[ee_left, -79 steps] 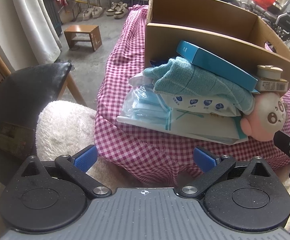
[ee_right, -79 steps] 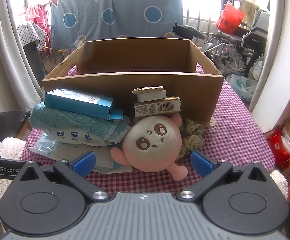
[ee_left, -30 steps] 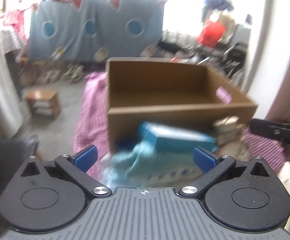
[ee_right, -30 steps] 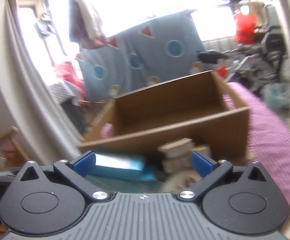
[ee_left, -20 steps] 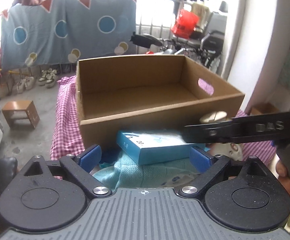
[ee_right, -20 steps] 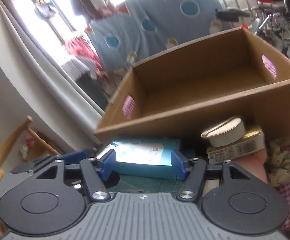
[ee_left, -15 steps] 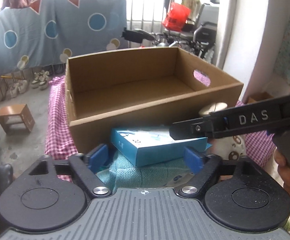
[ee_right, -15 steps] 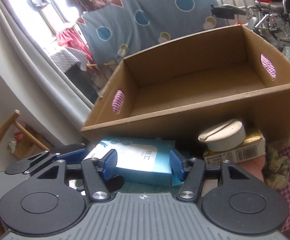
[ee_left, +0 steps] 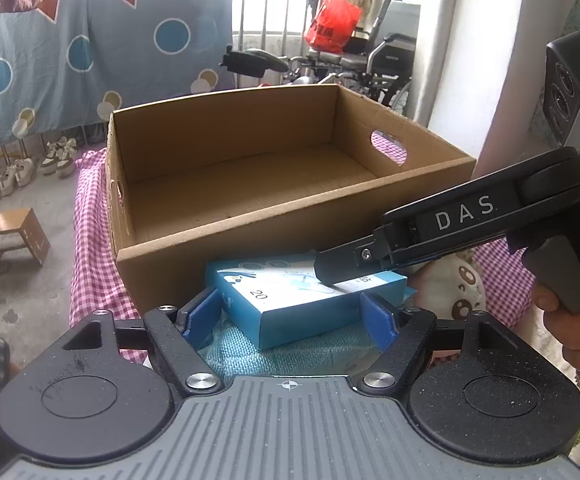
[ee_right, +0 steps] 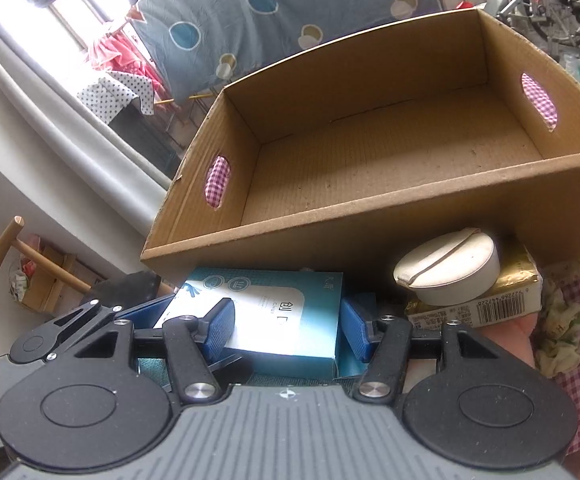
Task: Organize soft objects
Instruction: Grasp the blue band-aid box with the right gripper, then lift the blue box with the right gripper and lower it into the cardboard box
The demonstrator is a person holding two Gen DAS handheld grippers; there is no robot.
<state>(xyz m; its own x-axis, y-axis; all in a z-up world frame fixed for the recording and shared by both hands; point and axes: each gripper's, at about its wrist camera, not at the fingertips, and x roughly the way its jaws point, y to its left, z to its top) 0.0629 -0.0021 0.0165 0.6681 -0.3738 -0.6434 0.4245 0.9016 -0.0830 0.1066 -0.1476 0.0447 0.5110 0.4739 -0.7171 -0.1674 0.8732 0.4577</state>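
Both tools are at the blue box [ee_left: 310,300], which lies on the teal cloth [ee_left: 250,350] just in front of the empty carton [ee_left: 250,184] on the checked desk [ee_left: 86,248]. The left tool [ee_left: 290,314] straddles the box, pads [ee_left: 202,314] partly open and close to its sides, not clearly gripping. The right tool [ee_right: 286,330] likewise brackets it, nothing held. Judged best: close one tool squarely on the box, lift it straight up so the cloth is not dragged, clear the carton wall, then take the cloth and the plush [ee_left: 456,284]
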